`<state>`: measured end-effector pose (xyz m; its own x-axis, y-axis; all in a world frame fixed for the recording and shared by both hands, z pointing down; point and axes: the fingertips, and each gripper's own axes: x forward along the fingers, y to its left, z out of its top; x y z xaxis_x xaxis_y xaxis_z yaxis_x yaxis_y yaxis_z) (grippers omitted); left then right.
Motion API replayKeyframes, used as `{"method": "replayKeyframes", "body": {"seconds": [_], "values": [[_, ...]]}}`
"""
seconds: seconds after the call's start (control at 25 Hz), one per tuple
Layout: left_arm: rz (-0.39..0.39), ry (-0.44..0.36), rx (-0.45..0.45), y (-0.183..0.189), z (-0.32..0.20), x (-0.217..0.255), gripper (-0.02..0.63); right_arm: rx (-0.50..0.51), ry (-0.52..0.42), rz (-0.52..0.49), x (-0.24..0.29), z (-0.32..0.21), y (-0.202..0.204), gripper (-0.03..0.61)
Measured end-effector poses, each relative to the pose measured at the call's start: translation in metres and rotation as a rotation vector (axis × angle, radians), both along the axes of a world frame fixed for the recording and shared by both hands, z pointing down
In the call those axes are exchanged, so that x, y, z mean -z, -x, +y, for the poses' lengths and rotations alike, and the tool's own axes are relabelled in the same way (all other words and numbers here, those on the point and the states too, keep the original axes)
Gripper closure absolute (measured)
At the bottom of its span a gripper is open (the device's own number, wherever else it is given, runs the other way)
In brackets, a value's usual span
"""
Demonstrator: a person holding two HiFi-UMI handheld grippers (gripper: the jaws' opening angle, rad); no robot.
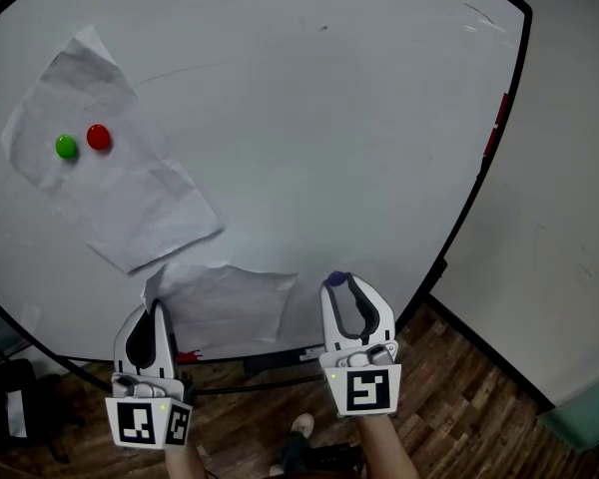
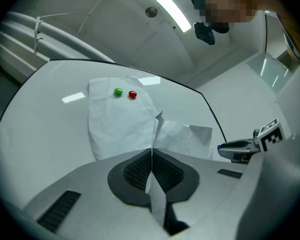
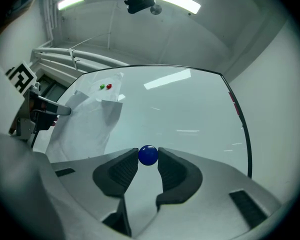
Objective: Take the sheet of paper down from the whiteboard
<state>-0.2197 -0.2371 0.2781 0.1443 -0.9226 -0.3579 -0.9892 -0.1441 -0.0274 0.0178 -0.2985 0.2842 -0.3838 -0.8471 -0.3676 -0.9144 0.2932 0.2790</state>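
Note:
A creased white sheet (image 1: 110, 183) hangs on the whiteboard (image 1: 359, 118) at the upper left, pinned by a green magnet (image 1: 66, 147) and a red magnet (image 1: 98, 137). A second crumpled sheet (image 1: 230, 302) lies lower, by the board's bottom edge. My left gripper (image 1: 156, 307) is shut on that lower sheet's edge; in the left gripper view the paper (image 2: 182, 136) runs down between the closed pads (image 2: 135, 171). My right gripper (image 1: 337, 282) is shut on a small blue magnet (image 3: 148, 155), held between its fingertips just off the board.
The board's black frame (image 1: 479, 183) curves down the right side, with red clips (image 1: 499, 118) on it. A pale wall (image 1: 569, 188) stands to the right and a wooden floor (image 1: 459, 407) lies below. A shoe (image 1: 301, 425) shows between the grippers.

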Motion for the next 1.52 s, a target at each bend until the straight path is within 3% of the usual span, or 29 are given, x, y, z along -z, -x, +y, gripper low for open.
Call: {"method": "replayKeyframes", "body": {"seconds": [0.44, 1.52], "values": [[0.015, -0.016, 0.028, 0.009, 0.027, 0.004, 0.591, 0.000, 0.005, 0.012, -0.003, 0.020, -0.008, 0.442], [0.027, -0.032, 0.009, 0.012, 0.030, 0.006, 0.591, -0.031, 0.002, 0.036, -0.003, 0.023, -0.007, 0.442]]}}
